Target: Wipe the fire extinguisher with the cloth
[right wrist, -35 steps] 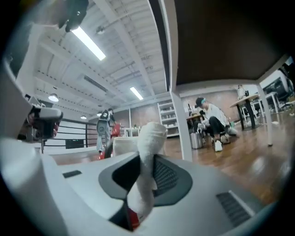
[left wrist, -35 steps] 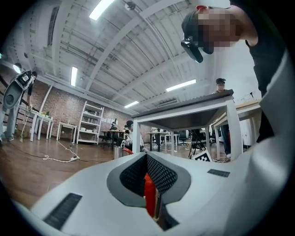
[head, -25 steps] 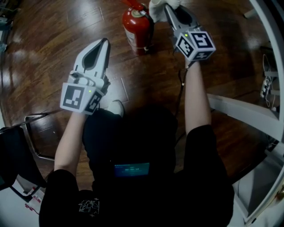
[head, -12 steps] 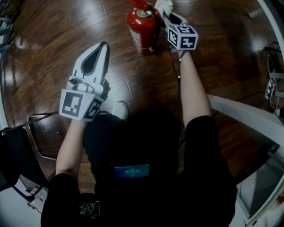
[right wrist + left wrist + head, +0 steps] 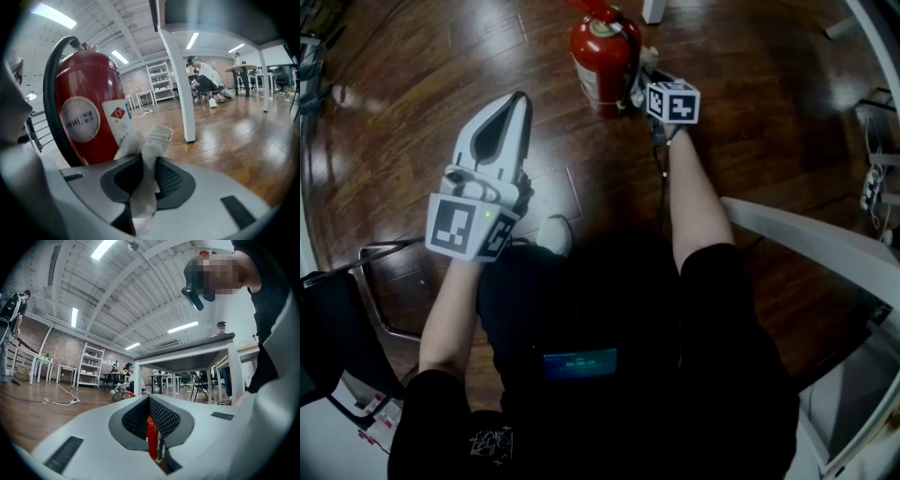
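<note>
A red fire extinguisher (image 5: pixel 602 61) stands upright on the wood floor at the top of the head view. My right gripper (image 5: pixel 641 82) is low beside its right flank, shut on a white cloth (image 5: pixel 149 152). In the right gripper view the cloth bunches out past the jaws against the extinguisher (image 5: pixel 84 117) near its label. My left gripper (image 5: pixel 521 99) hovers to the extinguisher's lower left, apart from it, shut with nothing held. A red sliver of the extinguisher (image 5: pixel 151 442) shows behind its closed pads.
A white table leg (image 5: pixel 180 89) stands just behind the extinguisher. White table framing (image 5: pixel 806 234) runs along the right. A metal chair frame (image 5: pixel 375 281) sits at lower left, a power strip (image 5: pixel 870 183) far right. A person (image 5: pixel 206 82) crouches in the distance.
My right gripper came down and leftward with the cloth, from the extinguisher's top to its right side. The left gripper has hardly shifted.
</note>
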Demonstrator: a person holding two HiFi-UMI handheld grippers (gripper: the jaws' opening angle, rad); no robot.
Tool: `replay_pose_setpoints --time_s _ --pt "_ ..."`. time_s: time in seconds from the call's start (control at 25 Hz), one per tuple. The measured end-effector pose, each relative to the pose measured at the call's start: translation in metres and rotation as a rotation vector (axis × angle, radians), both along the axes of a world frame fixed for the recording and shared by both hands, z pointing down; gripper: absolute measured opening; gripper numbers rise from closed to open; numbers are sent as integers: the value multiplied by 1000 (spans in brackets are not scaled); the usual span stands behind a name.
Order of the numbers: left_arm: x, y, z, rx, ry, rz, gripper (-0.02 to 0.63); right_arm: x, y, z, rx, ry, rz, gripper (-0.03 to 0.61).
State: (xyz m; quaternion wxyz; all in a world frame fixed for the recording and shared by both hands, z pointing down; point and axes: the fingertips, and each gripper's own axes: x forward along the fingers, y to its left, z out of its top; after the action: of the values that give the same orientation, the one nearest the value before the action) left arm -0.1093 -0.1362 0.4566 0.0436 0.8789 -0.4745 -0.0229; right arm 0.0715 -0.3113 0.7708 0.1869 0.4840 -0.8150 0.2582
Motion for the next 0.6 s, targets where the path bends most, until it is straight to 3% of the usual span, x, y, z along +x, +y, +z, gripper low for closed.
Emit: replay_pose_setpoints --time_s 0.12,0.28,0.6 --pt "1 1 -1 3 -6 0 2 -3 15 20 -58 46 -48 86" --pt "0 2 -1 -3 0 -3 2 -3 20 15 -44 31 -50 87" --pt "0 0 1 -9 26 -11 2 13 18 -61 153 -76 -38 87"
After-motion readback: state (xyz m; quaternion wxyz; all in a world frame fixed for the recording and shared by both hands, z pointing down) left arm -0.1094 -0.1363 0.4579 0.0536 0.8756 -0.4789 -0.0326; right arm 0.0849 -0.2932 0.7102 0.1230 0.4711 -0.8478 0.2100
